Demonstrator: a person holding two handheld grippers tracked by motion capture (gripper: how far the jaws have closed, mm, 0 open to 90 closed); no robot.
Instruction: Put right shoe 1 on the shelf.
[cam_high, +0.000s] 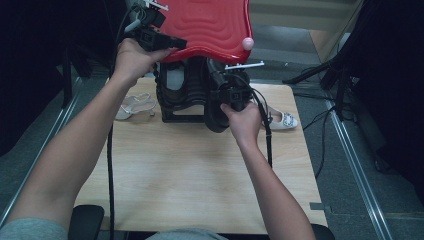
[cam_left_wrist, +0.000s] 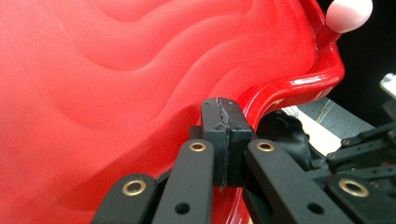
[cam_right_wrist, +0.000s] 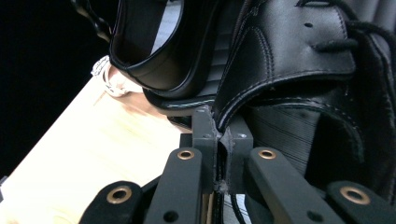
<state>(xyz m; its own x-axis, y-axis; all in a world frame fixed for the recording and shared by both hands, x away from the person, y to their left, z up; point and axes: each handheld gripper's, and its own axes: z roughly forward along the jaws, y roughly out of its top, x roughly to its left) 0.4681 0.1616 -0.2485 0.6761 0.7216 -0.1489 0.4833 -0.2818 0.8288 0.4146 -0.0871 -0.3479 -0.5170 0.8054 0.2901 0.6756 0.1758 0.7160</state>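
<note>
1. Your right claw (cam_high: 226, 91) is pinching the rim of a black shoe (cam_high: 216, 112), jaws nearly together with the leather edge caught between the pads (cam_right_wrist: 205, 135), as the right gripper view is showing.
2. You are holding that shoe just above the wooden bench (cam_high: 200, 175), at the front right of a black rack (cam_high: 181, 95) standing on the bench's far half.
3. Another black shoe (cam_right_wrist: 154, 51) is sitting in the rack just beside the one you are gripping.
4. Your left claw (cam_high: 176, 44) is clamping the near edge of a red lid (cam_high: 210, 25), pads (cam_left_wrist: 214, 135) pressed together on its rim in the left gripper view.
5. You are keeping that lid tilted above the rack; its wavy surface is facing you, and a small pink knob (cam_high: 247, 43) is showing at its right corner.
6. A pale strappy sandal (cam_high: 134, 105) is lying on the bench left of the rack.
7. A light flat shoe (cam_high: 281, 120) with a decorated toe is lying to the rack's right, near the bench's edge.
</note>
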